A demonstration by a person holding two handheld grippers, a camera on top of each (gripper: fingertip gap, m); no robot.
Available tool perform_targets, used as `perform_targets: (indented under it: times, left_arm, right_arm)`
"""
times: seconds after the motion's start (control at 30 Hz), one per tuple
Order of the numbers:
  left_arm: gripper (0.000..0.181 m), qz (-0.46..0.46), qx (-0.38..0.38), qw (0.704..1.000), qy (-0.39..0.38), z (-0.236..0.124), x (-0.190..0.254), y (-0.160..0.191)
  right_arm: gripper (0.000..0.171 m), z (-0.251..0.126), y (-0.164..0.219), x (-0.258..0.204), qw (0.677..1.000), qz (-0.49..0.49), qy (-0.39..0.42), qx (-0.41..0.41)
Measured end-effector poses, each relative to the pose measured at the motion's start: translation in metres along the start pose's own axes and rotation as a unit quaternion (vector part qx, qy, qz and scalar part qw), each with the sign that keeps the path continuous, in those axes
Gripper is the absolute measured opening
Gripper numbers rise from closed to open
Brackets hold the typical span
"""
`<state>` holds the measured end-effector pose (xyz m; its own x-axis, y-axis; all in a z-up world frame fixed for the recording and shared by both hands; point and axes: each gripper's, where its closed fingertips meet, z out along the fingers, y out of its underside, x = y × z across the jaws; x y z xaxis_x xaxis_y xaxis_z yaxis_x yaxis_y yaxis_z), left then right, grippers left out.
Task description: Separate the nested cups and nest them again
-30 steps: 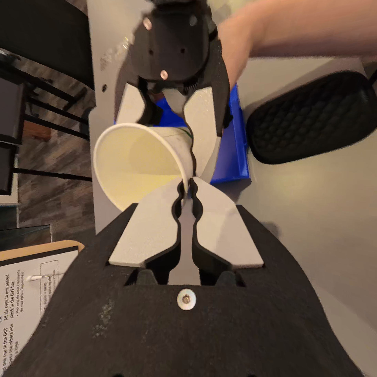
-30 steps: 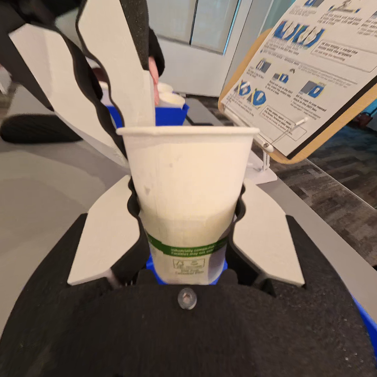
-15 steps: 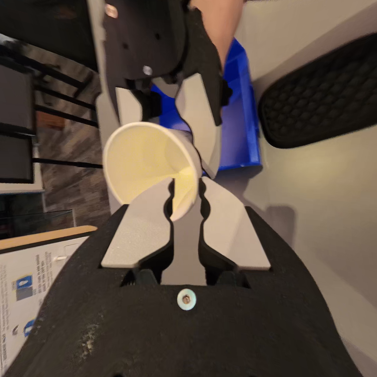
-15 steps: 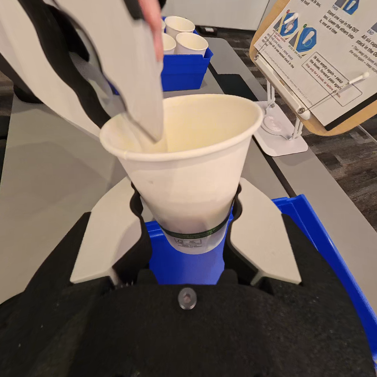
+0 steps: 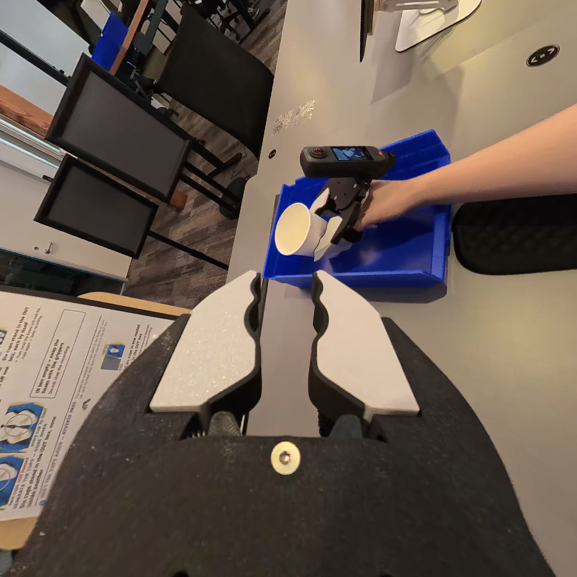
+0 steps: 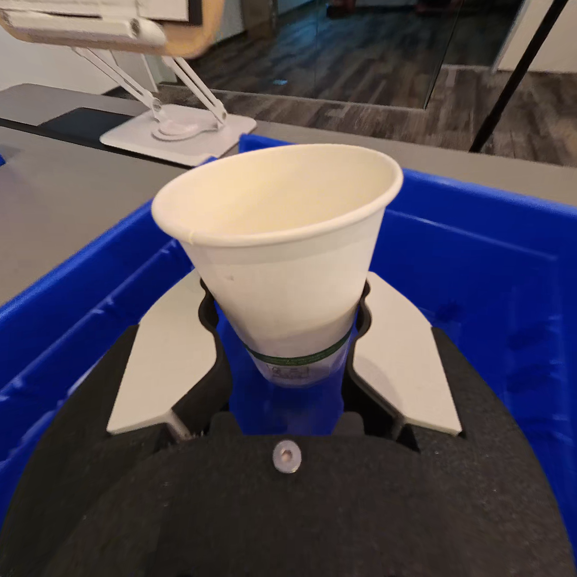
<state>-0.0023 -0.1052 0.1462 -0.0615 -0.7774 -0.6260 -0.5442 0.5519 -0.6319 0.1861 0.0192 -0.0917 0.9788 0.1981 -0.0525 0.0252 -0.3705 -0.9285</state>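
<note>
cup base hidden, right claw gripping

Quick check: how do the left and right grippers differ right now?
The left gripper is open and empty; the right gripper is shut on a white paper cup. The left hangs over bare grey table; the right sits inside the blue bin. Both have matching grey-and-black fingers.

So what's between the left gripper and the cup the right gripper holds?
Left wrist view: past the open left gripper come bare grey table, then the blue bin's near wall. The cup sits above the bin.
</note>
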Motion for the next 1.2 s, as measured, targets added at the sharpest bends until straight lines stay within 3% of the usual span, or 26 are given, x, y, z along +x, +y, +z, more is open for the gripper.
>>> perform_targets:
  times: [0.47, 0.6, 0.77, 0.87, 1.0, 1.2]
  left_arm:
    - [0.029, 0.003, -0.008, 1.000, -0.019, -0.034, -0.004, 0.013]
    - [0.030, -0.002, -0.022, 0.999, -0.031, -0.052, -0.009, 0.027]
    - [0.034, -0.026, -0.048, 0.997, -0.055, -0.089, -0.020, 0.055]
    - [0.035, -0.053, -0.098, 0.991, -0.071, -0.117, -0.025, 0.092]
    - [0.042, -0.125, -0.204, 0.968, -0.074, -0.159, -0.019, 0.170]
    - [0.044, -0.204, -0.381, 0.899, -0.068, -0.229, 0.021, 0.304]
  right_arm:
    - [0.090, 0.004, 0.022, 0.017, 0.998, 0.016, 0.019, -0.049]
    - [0.100, -0.003, 0.042, 0.018, 0.993, -0.018, 0.028, -0.116]
    - [0.114, -0.022, 0.044, 0.015, 0.991, -0.012, 0.033, -0.132]
    - [0.119, -0.038, 0.042, 0.006, 0.986, -0.015, 0.027, -0.163]
    - [0.123, -0.079, 0.020, -0.006, 0.979, -0.036, 0.051, -0.196]
    - [0.120, -0.143, -0.067, -0.037, 0.989, -0.057, 0.047, -0.132]
